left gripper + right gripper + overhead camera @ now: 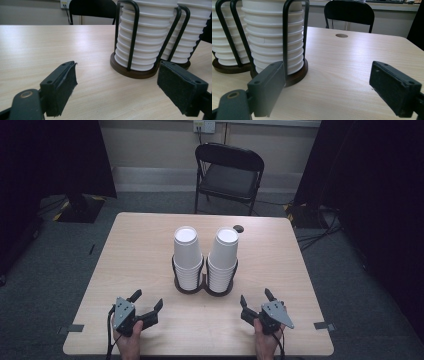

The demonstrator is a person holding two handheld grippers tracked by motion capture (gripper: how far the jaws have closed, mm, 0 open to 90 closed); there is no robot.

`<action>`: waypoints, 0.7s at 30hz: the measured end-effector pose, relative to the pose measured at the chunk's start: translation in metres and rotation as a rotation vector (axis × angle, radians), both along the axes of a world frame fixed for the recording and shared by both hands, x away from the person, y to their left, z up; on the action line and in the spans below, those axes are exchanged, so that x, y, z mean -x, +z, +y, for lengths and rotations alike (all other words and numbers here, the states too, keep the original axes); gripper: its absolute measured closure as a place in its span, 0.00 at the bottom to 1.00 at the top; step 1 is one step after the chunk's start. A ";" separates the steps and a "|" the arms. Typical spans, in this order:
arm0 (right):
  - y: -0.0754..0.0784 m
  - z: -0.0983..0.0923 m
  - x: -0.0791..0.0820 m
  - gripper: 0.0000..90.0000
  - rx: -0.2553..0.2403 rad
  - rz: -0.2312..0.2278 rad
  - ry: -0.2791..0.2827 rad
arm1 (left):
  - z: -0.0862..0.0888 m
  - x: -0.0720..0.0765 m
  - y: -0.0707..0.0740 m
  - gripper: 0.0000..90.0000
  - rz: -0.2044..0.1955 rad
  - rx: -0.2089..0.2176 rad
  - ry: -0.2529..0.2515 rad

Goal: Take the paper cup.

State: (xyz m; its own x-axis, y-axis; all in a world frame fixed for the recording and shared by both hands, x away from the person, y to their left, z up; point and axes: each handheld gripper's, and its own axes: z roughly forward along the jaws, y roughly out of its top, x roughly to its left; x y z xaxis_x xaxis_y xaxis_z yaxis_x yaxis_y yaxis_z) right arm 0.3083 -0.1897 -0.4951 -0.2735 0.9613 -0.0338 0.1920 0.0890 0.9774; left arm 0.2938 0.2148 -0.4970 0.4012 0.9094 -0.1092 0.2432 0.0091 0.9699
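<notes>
1. While both hands rest at the near table edge, the left gripper [148, 302] sits at about 7 o'clock from the cup holder [204, 289], jaws spread apart, nothing between them.
2. Right gripper [256, 298] sits at about 5 o'clock from the holder, jaws wide apart, empty.
3. Left cup stack [187, 255] and right cup stack [223, 256] stand upright in the dark twin-ring holder at table centre, side by side, touching or nearly so.
4. Left gripper view: the near stack [140, 42] stands at 1 o'clock beyond the jaws, wire loops around it, well clear of the pads.
5. Right gripper view: the stack [273, 37] stands at 11 o'clock, its base just behind the left jaw; contact cannot be told.
6. Table [280, 270] has a cable hole [238, 228] at 1 o'clock from the stacks; a black chair [229, 172] stands at 12 o'clock beyond the table.
</notes>
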 end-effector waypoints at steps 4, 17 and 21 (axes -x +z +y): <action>0.000 -0.001 0.000 0.14 -0.007 0.002 -0.012 | 0.001 -0.002 0.000 0.17 0.019 0.005 -0.013; 0.000 0.000 0.001 0.14 -0.003 0.011 -0.010 | -0.017 -0.003 0.021 0.18 0.013 0.005 -0.044; 0.000 -0.001 0.002 0.14 -0.010 0.012 0.004 | -0.024 -0.003 0.026 0.19 0.002 -0.013 -0.086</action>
State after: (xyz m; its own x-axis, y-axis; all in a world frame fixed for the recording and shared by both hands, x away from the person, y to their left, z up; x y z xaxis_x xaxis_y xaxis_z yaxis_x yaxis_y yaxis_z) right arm 0.3068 -0.1907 -0.4950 -0.2780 0.9603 -0.0209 0.2036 0.0802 0.9758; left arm 0.2969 0.1903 -0.4713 0.4778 0.8729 -0.0983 0.2442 -0.0245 0.9694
